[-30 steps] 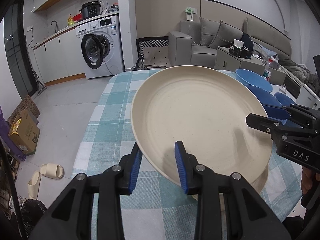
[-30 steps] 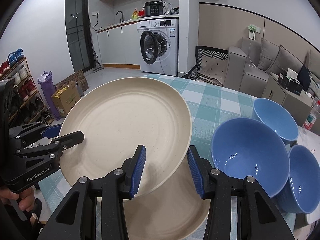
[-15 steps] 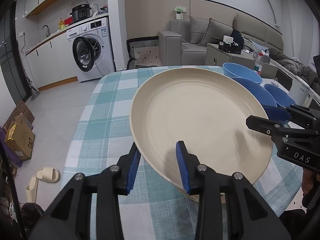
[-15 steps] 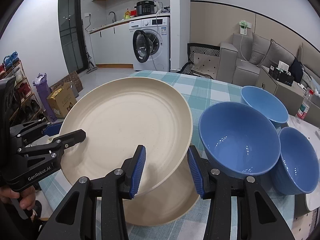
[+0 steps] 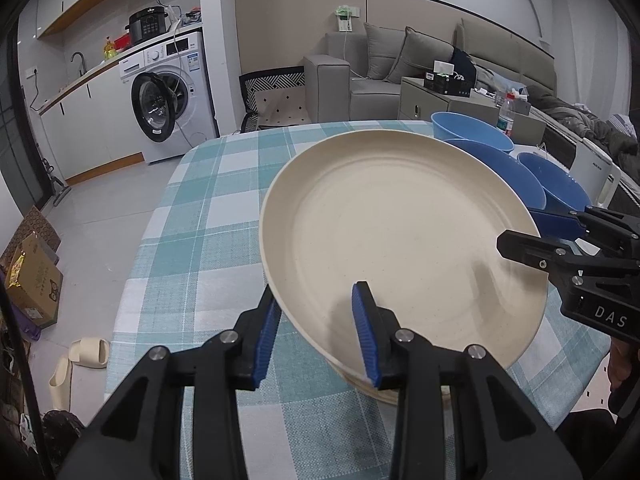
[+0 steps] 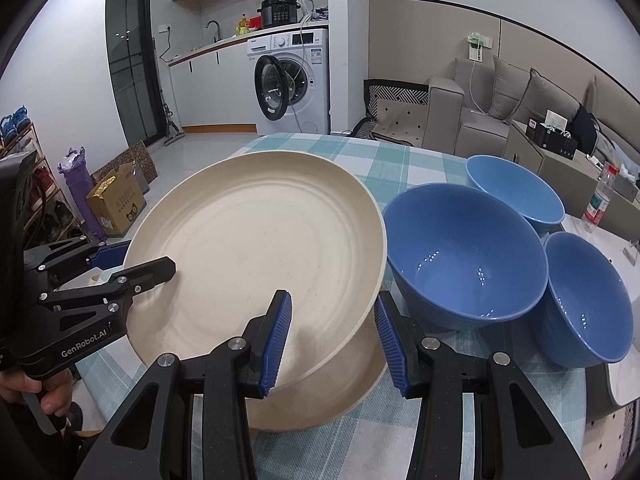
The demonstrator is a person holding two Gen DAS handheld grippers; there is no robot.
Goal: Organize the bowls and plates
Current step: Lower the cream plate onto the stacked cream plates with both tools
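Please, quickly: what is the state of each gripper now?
Left gripper: shut on the rim of the round cream plate.
Right gripper: shut on the same plate's opposite rim.

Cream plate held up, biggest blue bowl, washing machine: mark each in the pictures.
cream plate (image 6: pixel 256 248), right wrist view, on its inner face.
biggest blue bowl (image 6: pixel 464 256), right wrist view, on its inside bottom.
washing machine (image 5: pixel 168 92), left wrist view, on its front.
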